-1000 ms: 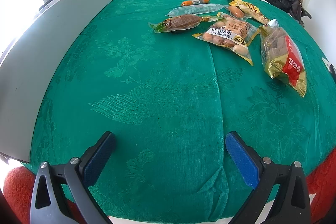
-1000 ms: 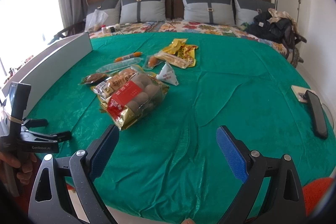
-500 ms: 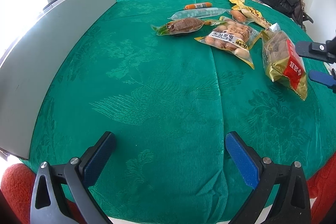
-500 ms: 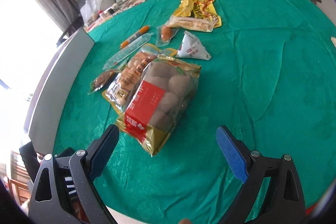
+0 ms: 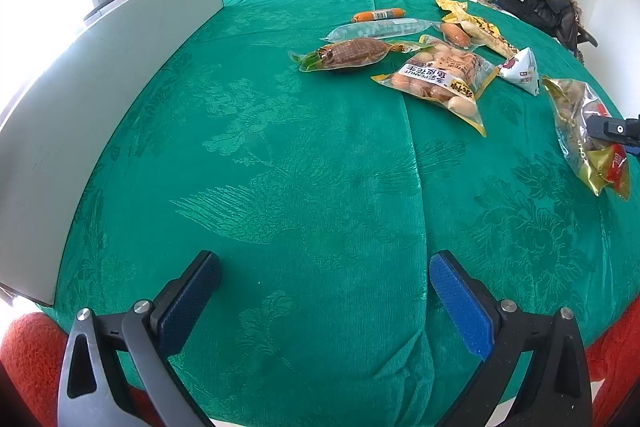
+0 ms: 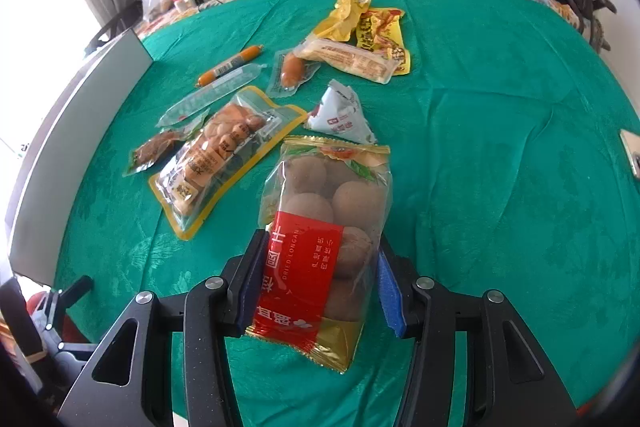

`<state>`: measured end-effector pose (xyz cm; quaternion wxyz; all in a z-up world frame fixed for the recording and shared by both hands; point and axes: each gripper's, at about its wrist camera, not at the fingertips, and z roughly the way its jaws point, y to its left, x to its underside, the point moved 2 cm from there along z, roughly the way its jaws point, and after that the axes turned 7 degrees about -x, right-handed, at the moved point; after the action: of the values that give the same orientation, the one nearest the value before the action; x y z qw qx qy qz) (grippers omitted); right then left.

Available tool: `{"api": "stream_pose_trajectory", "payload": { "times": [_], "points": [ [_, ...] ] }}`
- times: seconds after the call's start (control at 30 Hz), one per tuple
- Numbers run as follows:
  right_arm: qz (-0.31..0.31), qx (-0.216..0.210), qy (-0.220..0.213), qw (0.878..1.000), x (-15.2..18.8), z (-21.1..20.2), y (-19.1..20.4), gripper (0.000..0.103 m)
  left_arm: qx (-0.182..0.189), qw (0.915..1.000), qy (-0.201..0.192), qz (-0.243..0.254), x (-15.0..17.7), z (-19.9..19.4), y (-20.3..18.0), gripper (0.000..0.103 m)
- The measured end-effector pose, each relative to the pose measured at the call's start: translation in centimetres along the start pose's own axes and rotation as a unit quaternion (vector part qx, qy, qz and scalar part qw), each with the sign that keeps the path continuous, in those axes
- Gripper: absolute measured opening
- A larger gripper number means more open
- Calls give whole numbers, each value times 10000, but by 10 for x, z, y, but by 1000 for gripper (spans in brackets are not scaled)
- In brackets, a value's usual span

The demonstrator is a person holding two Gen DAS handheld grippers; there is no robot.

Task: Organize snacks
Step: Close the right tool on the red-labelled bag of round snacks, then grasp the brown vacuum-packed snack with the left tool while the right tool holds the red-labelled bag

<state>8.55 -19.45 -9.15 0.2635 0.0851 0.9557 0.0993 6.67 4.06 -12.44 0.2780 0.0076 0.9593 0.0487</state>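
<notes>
Right tongs (image 6: 318,277) now closing round longan bag (image 6: 324,227) — red label, gold-trimmed.

Clear dried-longan bag (image 6: 320,247), red label, flat on green cloth beside peanut pouch (image 6: 216,155)

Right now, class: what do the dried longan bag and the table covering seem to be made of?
Dried longan bag, between the closing right gripper pads: thin glossy plastic film, partly clear, showing fruit; gold crimped edges look foil-like. Green cloth: woven fabric, probably damask, judging by sheen, raised floral pattern and creases.

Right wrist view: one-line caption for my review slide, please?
Right hand-held gripper closing on a clear, red-labelled bag of dried longans lying on the green patterned bedspread.
</notes>
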Motion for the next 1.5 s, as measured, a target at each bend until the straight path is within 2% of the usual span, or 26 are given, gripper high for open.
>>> {"api": "stream_pose_trajectory", "payload": {
  "times": [0.1, 0.2, 0.47, 0.53, 0.67, 0.73, 0.87, 0.93, 1.07, 1.13, 1.2, 1.23, 1.27, 1.4, 1.5],
  "points": [
    [162, 135, -270, 9994, 6, -19, -33, 53, -1, 10000, -23, -4, 0, 0, 0, 103],
    [31, 592, -387, 9975, 16, -23, -54, 53, -25, 10000, -63, -47, 0, 1, 0, 103],
    [398, 231, -581, 9973, 24, -16, -65, 62, -20, 9999, -132, -55, 0, 0, 0, 103],
    [477, 34, -529, 9975, 24, -13, -66, 74, 11, 10000, -92, -10, -1, 1, 0, 103],
    [555, -126, -420, 9975, 29, -9, -69, 76, 75, 9998, 139, 85, -10, 6, 1, 103],
    [629, -196, -408, 9970, 30, -10, -73, 77, 152, 9995, 267, 81, -24, 11, 4, 103],
    [722, -356, -384, 9960, 29, -8, -77, 77, 99, 9997, 76, 219, -73, 14, 12, 102],
    [729, -396, -379, 9958, 29, -8, -78, 77, 132, 9986, 52, 501, -102, 21, 11, 102],
    [751, -453, -371, 9954, 28, -9, -80, 77, -245, 9942, 75, 1046, -146, 47, 3, 100],
    [770, -478, -375, 9952, 28, -10, -80, 77, -149, 9934, 88, 1136, -156, 57, -5, 98],
    [787, -493, -381, 9950, 28, -10, -81, 77, 135, 9920, 142, 1247, -159, 65, -16, 93],
    [789, -497, -384, 9949, 28, -10, -82, 77, 279, 9903, 211, 1345, -157, 69, -24, 80],
    [788, -495, -386, 9949, 28, -10, -82, 77, 428, 9884, 307, 1427, -154, 72, -30, 62],
    [804, -511, -388, 9947, 28, -11, -84, 77, 773, 9872, 430, 1326, -138, 65, -37, 47],
    [850, -531, -398, 9942, 26, -11, -87, 77, 824, 9867, 597, 1269, -120, 52, -34, 42]
  ]
}}
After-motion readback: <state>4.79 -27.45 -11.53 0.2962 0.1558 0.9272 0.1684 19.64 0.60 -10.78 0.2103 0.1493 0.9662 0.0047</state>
